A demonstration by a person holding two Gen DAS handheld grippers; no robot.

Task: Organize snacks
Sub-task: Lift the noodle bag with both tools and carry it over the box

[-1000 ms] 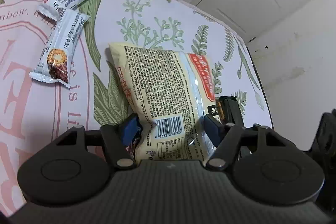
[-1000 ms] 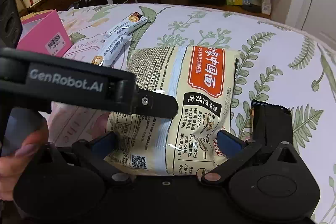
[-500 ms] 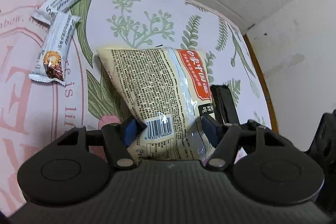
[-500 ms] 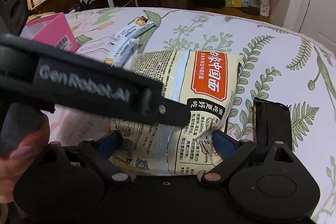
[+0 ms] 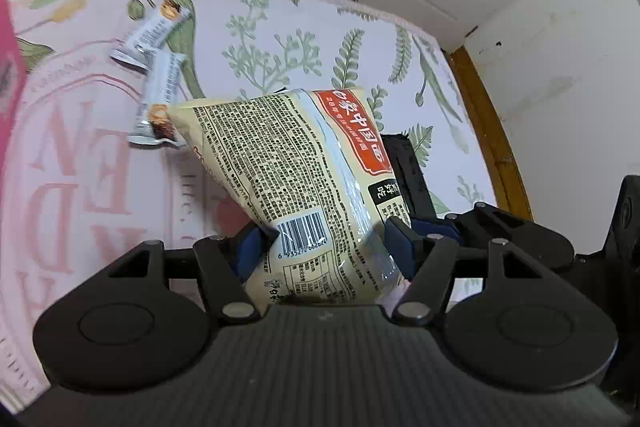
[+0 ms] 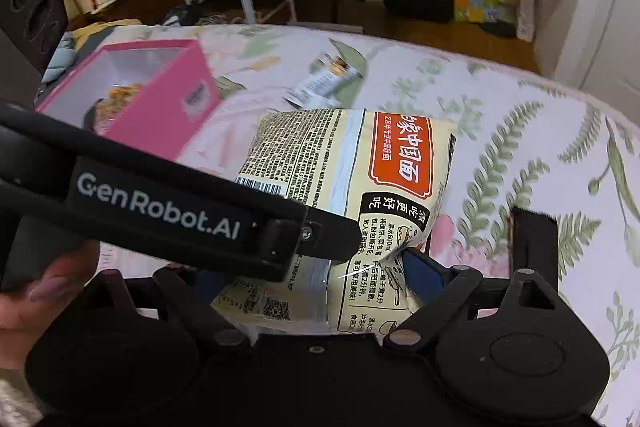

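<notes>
Left wrist view, what changed: the noodle packet (image 5: 304,187) now hangs clear of the bed (image 5: 280,27); a second ago its far end lay on the cover.
Left wrist view, gripper: the left gripper (image 5: 324,247) pinches the packet's near end by the barcode, blue pads pressed into both sides.
Left wrist view, surroundings: two snack bars (image 5: 156,67) lie on the bed beyond the packet, untouched (a little blurred), and a black packet (image 5: 404,163) lies just behind the raised one.
Right wrist view, what changed: the packet sits higher and the pink box (image 6: 160,95) shows more fully at upper left than before.
Right wrist view, gripper: the right gripper (image 6: 320,275) has the packet's edge between its jaws, which are closing; the right pad dents the wrapper, the left pad hides behind the other gripper's arm.
Right wrist view, hand: a hand (image 6: 44,291) shows at the lower left.
Meaning for the task: the lift looks done; carrying it to the pink box is probably next.
</notes>
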